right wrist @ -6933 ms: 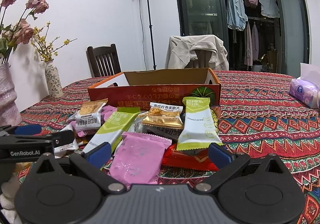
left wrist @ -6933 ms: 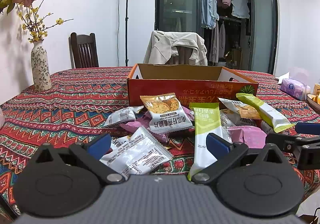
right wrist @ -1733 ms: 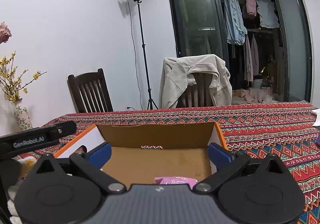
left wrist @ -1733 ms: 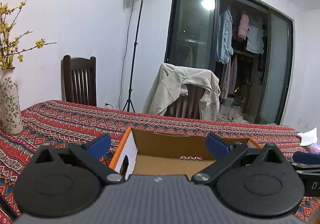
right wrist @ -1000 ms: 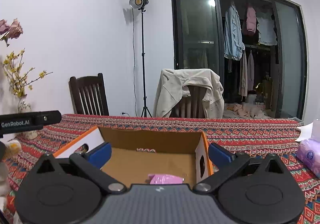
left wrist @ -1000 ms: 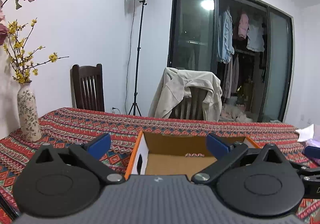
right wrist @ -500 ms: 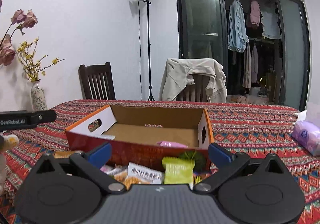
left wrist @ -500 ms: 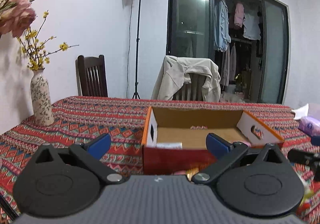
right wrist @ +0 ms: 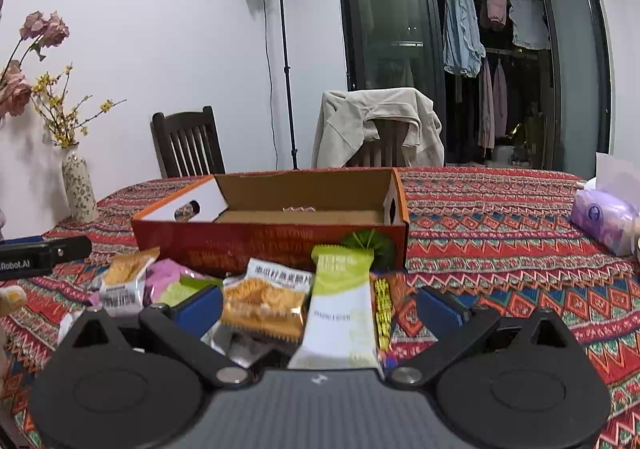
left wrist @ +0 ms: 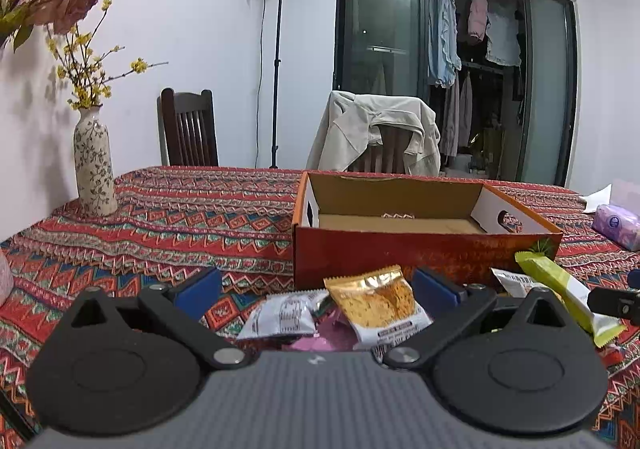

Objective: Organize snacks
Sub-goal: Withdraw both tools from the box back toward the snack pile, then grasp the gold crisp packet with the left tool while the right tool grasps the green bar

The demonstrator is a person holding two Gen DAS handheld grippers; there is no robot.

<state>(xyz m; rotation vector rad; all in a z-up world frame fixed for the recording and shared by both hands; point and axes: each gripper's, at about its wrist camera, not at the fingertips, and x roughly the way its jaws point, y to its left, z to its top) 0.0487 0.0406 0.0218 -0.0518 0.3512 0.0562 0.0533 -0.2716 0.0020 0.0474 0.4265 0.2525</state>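
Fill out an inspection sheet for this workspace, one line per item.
Surface: patterned tablecloth covers the table.
Job's things: open cardboard box; snack packets piled in front of it, outside.
Clutter: flower vase, tissue pack.
Grippers: left hand-held gripper and right hand-held gripper both open, holding nothing, above the pile.
Cables: a cord hangs down beside the light stand.
Surroundings: wooden chair, jacket draped over a second chair, clothes behind glass doors.

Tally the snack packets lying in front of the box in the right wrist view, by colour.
Gold packets: 2
Green packets: 2
Pink packet: 1
Red packet: 1
Total: 6 clearly showing; others are partly hidden.
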